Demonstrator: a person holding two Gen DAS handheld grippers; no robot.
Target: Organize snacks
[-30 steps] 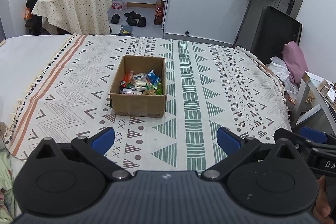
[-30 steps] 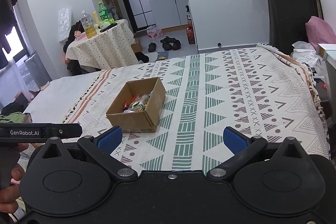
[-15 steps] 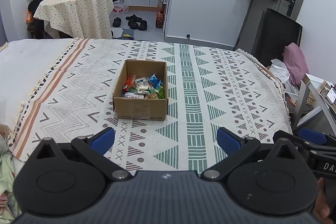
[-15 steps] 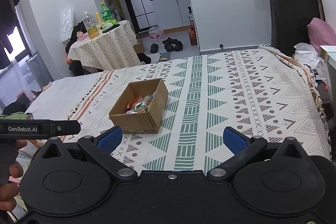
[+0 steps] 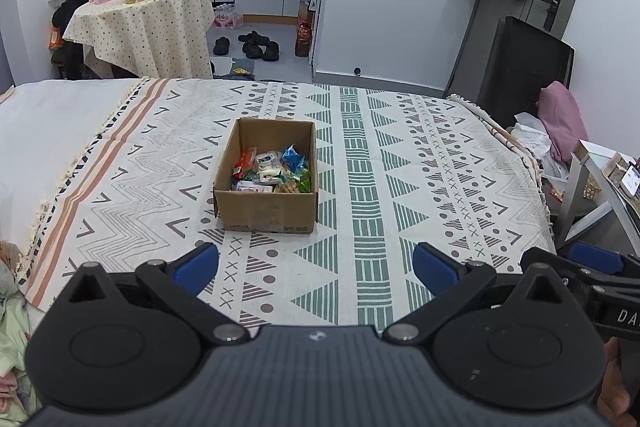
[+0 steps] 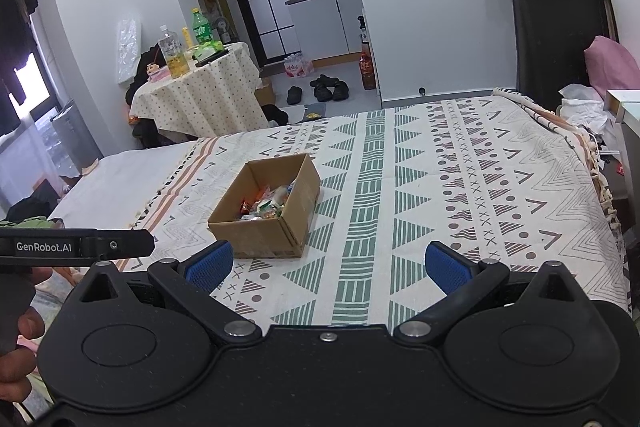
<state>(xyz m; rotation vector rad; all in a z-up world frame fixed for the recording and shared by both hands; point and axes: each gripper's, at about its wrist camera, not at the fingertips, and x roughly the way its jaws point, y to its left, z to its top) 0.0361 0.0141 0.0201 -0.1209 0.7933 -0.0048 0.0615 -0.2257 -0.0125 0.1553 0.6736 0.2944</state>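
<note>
An open cardboard box [image 5: 267, 215] sits on the patterned bedspread [image 5: 400, 187] and holds several wrapped snacks [image 5: 272, 169]. It also shows in the right wrist view [image 6: 260, 235], with the snacks [image 6: 266, 207] inside. My left gripper [image 5: 316, 265] is open and empty, held back from the box near the bed's front edge. My right gripper [image 6: 328, 265] is open and empty, to the right of the box and also back from it. The left gripper's side bar [image 6: 76, 247] shows at the left of the right wrist view.
A round table [image 5: 144, 23] with bottles stands beyond the bed at the left. Shoes [image 5: 256, 47] lie on the floor behind. A dark chair [image 5: 516, 67] and a pink cushion [image 5: 560, 123] stand at the right. A white desk edge [image 5: 600, 179] is near the right.
Both grippers have pulled back and tilted up a little, so the box sits lower and nearer the middle of each view. The jaws stay open.
</note>
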